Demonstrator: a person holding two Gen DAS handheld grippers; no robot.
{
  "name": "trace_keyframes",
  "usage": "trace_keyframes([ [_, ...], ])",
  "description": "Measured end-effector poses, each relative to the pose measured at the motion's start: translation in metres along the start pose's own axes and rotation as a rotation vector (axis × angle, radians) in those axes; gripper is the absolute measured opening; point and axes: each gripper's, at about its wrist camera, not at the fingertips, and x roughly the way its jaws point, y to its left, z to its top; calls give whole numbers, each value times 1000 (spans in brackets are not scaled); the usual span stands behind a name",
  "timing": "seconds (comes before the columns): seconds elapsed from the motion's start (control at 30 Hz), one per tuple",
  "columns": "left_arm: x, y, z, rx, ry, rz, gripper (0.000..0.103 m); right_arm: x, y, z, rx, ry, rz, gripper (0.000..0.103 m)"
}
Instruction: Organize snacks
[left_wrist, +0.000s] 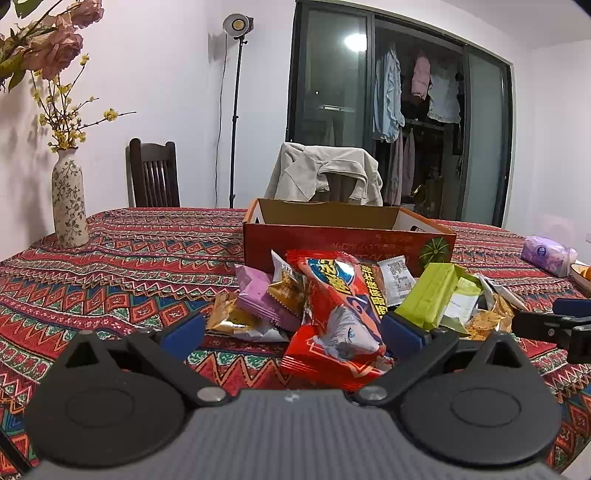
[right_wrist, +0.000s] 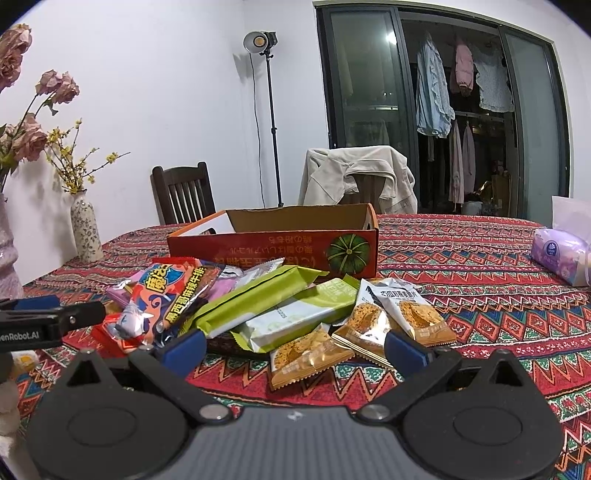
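Snacks are lying in a loose heap on the patterned tablecloth (left_wrist: 122, 266) in the left wrist view, just in front of the orange cardboard box (left_wrist: 332, 240), which is standing open-topped with its printed side facing the camera; the red packet (left_wrist: 340, 306) is sitting on top of the heap, leaning toward the lens, with the pink packet (left_wrist: 258, 291) to its left and the green bar (left_wrist: 432, 295) to its right; the left gripper (left_wrist: 291, 332) is hovering with its blue-padded fingers (left_wrist: 183, 330) spread wide, the lower end of the red packet lying between them, and whether either pad is touching it cannot be told; the tip of the other gripper is showing at the right edge; a floral vase (left_wrist: 68, 199) is standing well to the left on the cloth, and a purple tissue pack (left_wrist: 546, 254) is resting far right.

Seen from the right wrist, the same heap is spreading before the box (right_wrist: 273, 247); the green bar (right_wrist: 255, 302) is lying across a pale green packet (right_wrist: 295, 317), the red packet (right_wrist: 173, 299) is sitting to the left, and golden cracker packets (right_wrist: 310, 354) are lying nearest the camera; the right gripper (right_wrist: 293, 349) is hanging with its fingers (right_wrist: 404, 349) wide apart, holding nothing, one cracker packet lying between them on the cloth; the left gripper's black finger (right_wrist: 55, 321) is reaching in from the left edge beside the red packet.
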Motion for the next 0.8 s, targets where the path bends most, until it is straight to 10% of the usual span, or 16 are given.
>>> trace_keyframes([
  [0.8, 14, -1, 8, 7, 13, 25, 103, 45, 2, 20, -173, 129, 33, 81],
])
